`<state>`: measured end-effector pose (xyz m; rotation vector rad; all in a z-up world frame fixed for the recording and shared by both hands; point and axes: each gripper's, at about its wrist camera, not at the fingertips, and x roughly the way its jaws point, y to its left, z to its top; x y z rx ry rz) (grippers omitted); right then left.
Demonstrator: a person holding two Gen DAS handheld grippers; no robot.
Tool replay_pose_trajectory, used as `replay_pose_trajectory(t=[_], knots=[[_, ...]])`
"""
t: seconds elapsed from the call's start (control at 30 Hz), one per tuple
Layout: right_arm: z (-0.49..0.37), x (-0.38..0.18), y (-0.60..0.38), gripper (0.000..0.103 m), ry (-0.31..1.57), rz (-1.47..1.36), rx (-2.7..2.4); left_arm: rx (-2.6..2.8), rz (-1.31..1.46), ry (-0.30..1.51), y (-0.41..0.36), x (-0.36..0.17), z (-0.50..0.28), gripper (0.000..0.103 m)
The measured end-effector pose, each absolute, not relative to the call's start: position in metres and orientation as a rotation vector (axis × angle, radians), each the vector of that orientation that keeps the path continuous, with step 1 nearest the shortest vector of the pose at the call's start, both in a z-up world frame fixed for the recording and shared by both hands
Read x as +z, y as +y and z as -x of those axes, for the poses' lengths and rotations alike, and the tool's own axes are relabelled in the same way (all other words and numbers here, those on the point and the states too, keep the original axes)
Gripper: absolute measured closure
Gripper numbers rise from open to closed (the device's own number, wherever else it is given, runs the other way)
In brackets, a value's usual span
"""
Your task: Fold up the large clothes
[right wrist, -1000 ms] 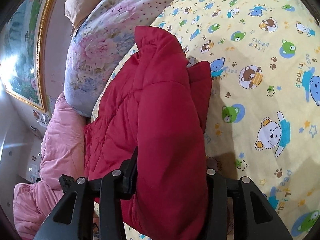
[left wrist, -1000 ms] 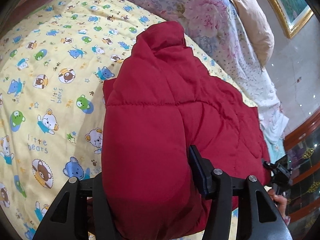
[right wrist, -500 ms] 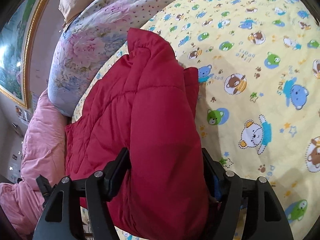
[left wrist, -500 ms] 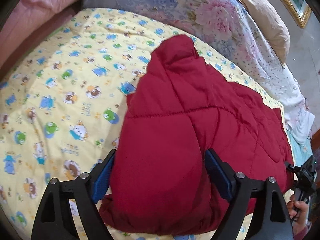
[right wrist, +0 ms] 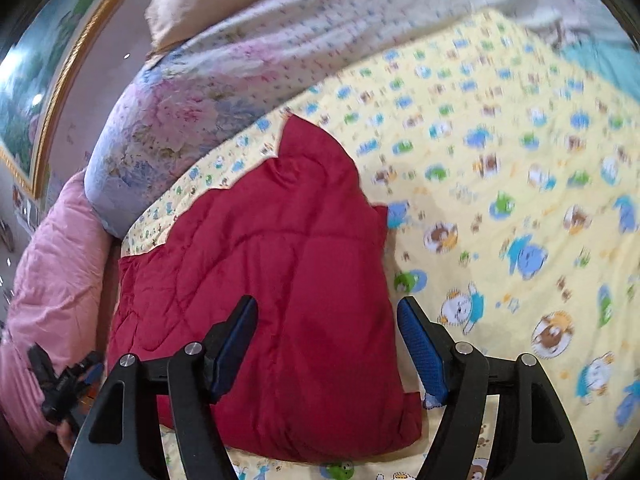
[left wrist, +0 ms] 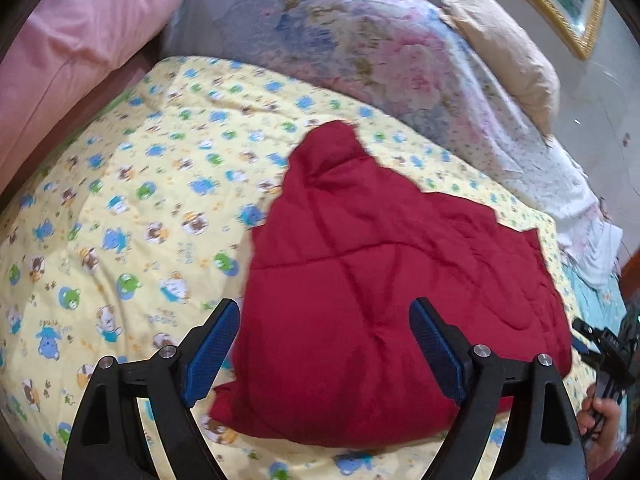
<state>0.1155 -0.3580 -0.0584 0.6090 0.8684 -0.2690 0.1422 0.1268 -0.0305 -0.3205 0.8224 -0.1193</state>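
Lying folded on the sheet [left wrist: 120, 208], red quilted coat [left wrist: 380, 280]: near edge doubled over and puffy, collar end pointing away toward the pillows. It rests on its own weight; nothing presses on it.

Left gripper [left wrist: 324, 344]: jaws spread wide, blue pads clear of the fabric on either side, hovering above the near fold. Judged a release, so the fold can settle flat.

Right gripper [right wrist: 328, 344]: jaws opening, coat's near edge seen between them but untouched by the pads. Likewise judged a let-go.

Hand [left wrist: 600, 420]: low right in the left view, gripping the other tool's handle.

Surface: bed under a yellow sheet printed with cartoon bears, soft and slightly rumpled.

Surroundings: floral duvet [left wrist: 360, 40] heaped at the far side, tan pillow [left wrist: 504, 48] on it, pink quilt [left wrist: 80, 32] alongside, gilt-framed picture [right wrist: 32, 92] on the wall.
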Motion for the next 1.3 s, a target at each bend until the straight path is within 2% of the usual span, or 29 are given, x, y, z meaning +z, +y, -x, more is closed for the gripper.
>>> replay_pose_trajectory(t=[0.37, 0.73, 1.3], knots=[[-0.152, -0.041, -0.286, 0.029, 0.918, -0.338, -0.108, -0.246, 0.256, 0.823, 0.1, -0.019, -0.137, 0.016], [-0.183, -0.067, -0.236, 0.029, 1.014, -0.22, -0.012, -0.349, 0.219, 0.88, 0.074, -0.032, -0.152, 0.016], [-0.243, -0.091, -0.275, 0.028, 1.068, -0.186, -0.145, -0.285, 0.143, 0.969, 0.051, -0.059, -0.237, 0.017]])
